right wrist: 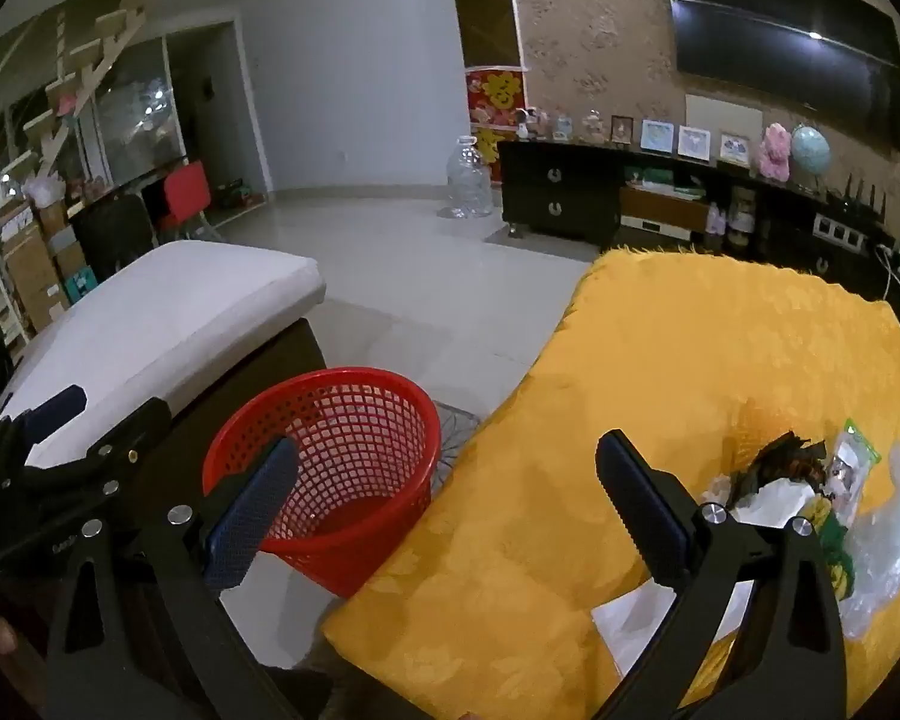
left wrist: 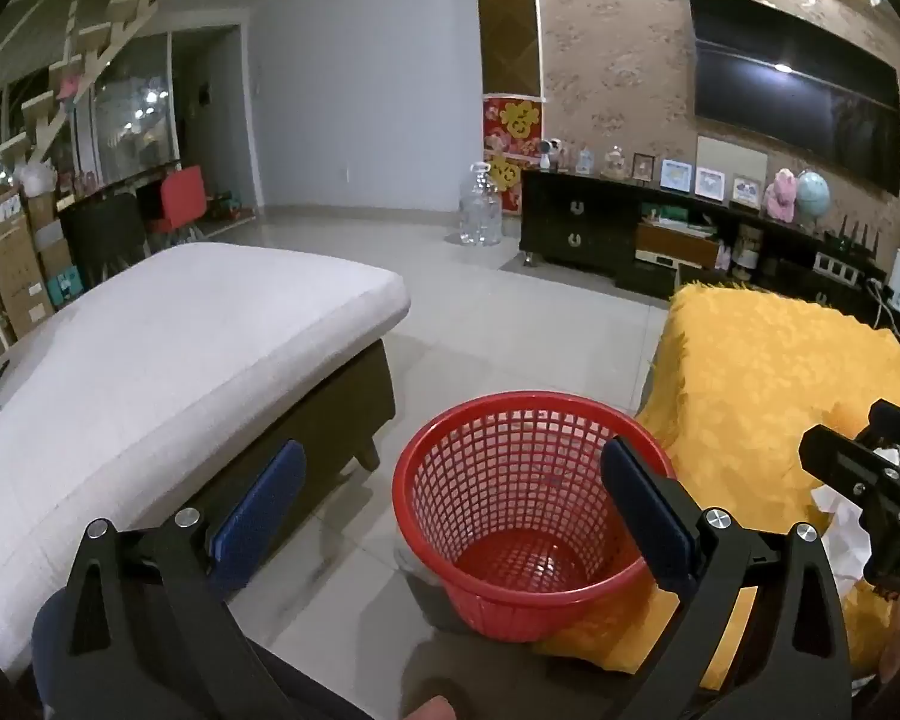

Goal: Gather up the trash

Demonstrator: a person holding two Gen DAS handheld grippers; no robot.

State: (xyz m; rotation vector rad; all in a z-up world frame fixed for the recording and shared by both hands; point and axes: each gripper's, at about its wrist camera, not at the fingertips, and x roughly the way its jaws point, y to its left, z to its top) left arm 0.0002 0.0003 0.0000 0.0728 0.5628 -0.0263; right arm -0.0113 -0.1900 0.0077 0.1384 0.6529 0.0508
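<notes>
- My left claw (left wrist: pixel 453 504) hangs with its jaws spread wide and nothing between them, tipped down over the red basket (left wrist: pixel 525 516), which stands on the floor tiles between the white cushioned seat (left wrist: pixel 168 348) and the yellow-covered tabletop (right wrist: pixel 660 372).
- My right claw (right wrist: pixel 447 501) is just as wide apart and holds nothing; it points down at the near edge of the yellow cloth, so I judge no piece has been picked up yet.
- The trash (right wrist: pixel 810 492) lies in a loose heap on the cloth, to the right of my right claw: crumpled white paper, a dark wrapper, a green-edged packet and a clear plastic bag (right wrist: pixel 888 546) (the smallest bits I cannot tell apart).
- The basket sits close against the tabletop's edge and is empty, probably so each piece needs only a short carry across.
</notes>
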